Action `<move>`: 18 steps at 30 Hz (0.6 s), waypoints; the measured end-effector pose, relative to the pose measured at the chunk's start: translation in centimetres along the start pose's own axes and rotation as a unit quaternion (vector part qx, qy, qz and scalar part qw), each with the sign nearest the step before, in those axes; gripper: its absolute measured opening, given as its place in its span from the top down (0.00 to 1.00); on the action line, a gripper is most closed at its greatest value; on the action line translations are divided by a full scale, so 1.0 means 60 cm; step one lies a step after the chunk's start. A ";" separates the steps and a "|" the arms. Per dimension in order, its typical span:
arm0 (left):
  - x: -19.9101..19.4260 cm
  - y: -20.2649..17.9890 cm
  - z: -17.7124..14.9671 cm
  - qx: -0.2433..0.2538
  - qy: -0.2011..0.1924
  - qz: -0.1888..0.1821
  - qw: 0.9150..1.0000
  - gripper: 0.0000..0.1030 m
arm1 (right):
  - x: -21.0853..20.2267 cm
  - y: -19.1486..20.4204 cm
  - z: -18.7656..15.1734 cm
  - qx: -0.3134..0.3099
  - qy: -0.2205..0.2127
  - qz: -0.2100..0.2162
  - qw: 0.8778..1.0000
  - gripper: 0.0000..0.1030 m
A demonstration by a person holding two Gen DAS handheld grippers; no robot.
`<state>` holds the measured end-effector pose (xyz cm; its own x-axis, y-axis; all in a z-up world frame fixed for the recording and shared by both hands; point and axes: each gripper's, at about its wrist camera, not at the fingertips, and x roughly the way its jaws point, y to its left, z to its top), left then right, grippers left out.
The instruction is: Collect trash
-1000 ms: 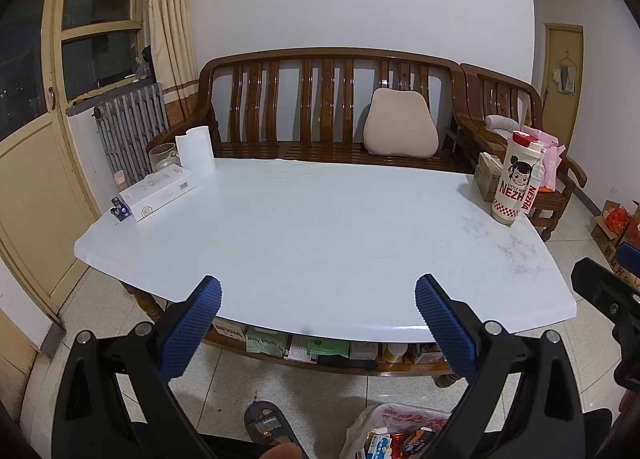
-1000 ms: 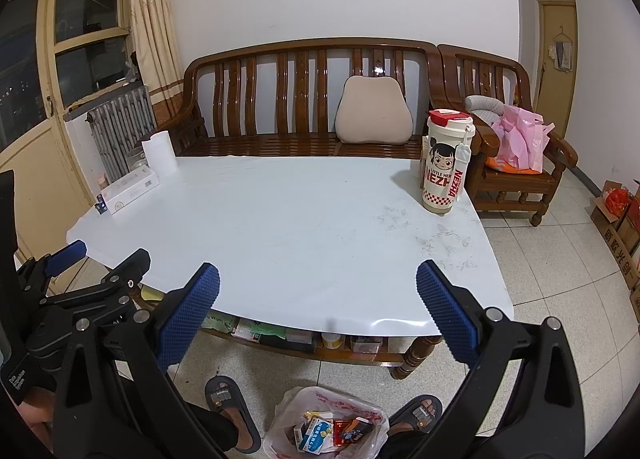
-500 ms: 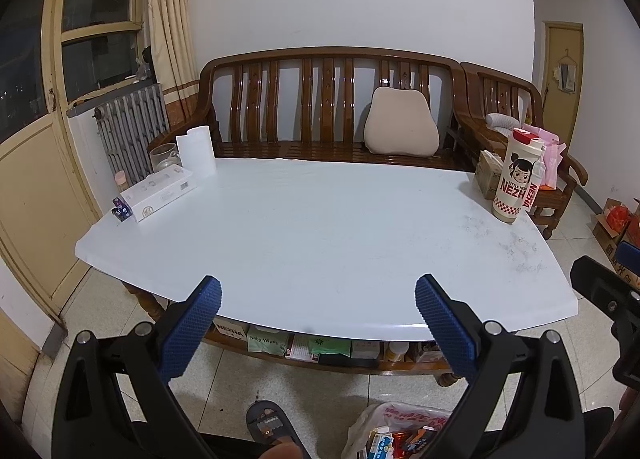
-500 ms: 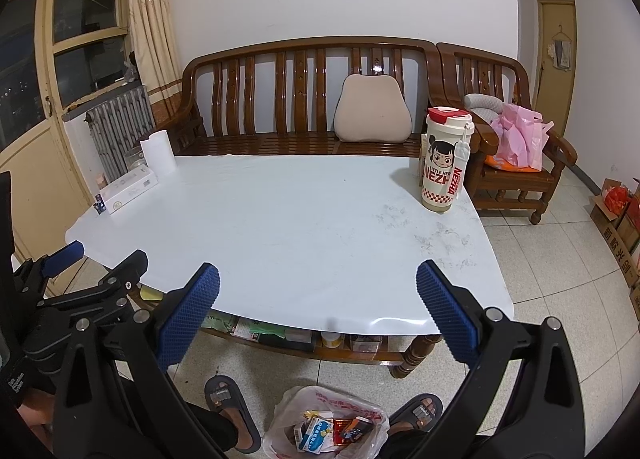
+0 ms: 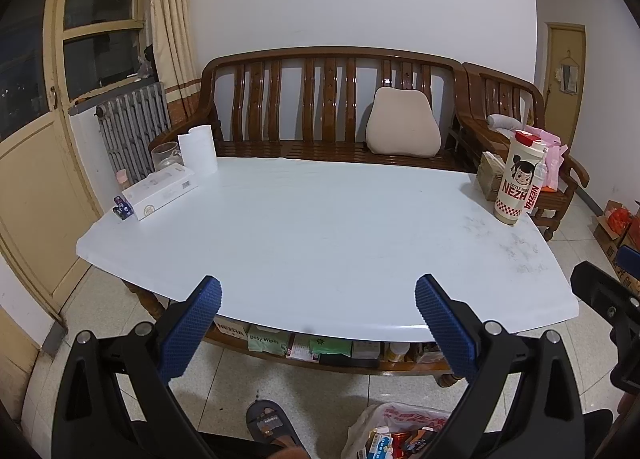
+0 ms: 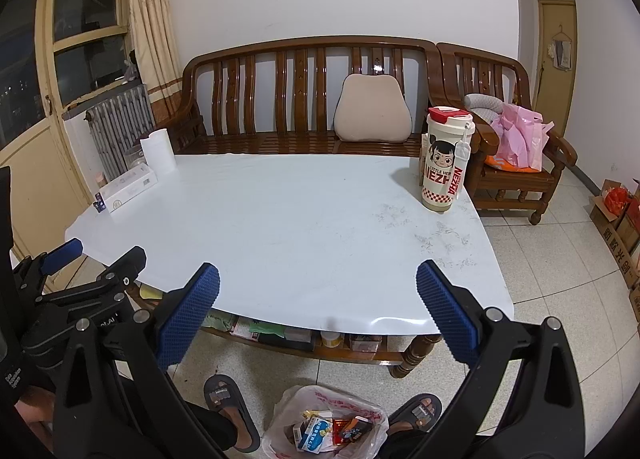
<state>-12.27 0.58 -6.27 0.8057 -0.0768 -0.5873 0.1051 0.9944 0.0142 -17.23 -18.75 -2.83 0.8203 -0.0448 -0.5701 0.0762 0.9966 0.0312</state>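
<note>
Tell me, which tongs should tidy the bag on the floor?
Probably right. The trash bag lies almost under the open right tongs; from the left tongs it sits off to the right.

The table (image 6: 280, 227) is bare across its middle and near edge. Obstacles hug the edges: white box (image 6: 128, 188) and paper roll (image 6: 158, 152) at the far-left corner, Nezha tumbler (image 6: 444, 163) at the far-right corner.

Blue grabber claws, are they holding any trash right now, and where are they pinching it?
Nothing is held. The left gripper and right gripper are both wide open and empty, hovering before the white table.
</note>
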 end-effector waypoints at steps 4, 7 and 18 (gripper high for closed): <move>0.001 0.005 0.000 0.001 -0.001 0.009 1.000 0.08 | 0.001 0.002 -0.002 0.000 0.002 0.000 1.000 0.07; 0.002 0.007 0.000 0.001 -0.002 0.012 1.000 0.08 | 0.002 0.003 -0.002 0.000 0.003 0.000 1.000 0.07; 0.004 0.016 0.002 0.001 0.000 0.018 1.000 0.08 | 0.003 0.003 -0.005 0.000 0.003 -0.001 1.000 0.07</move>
<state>-11.92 1.50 -6.32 0.8091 -0.0411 -0.5863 0.0768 0.9964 0.0362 -17.24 -18.56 -3.16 0.8170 -0.0458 -0.5748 0.0772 0.9966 0.0304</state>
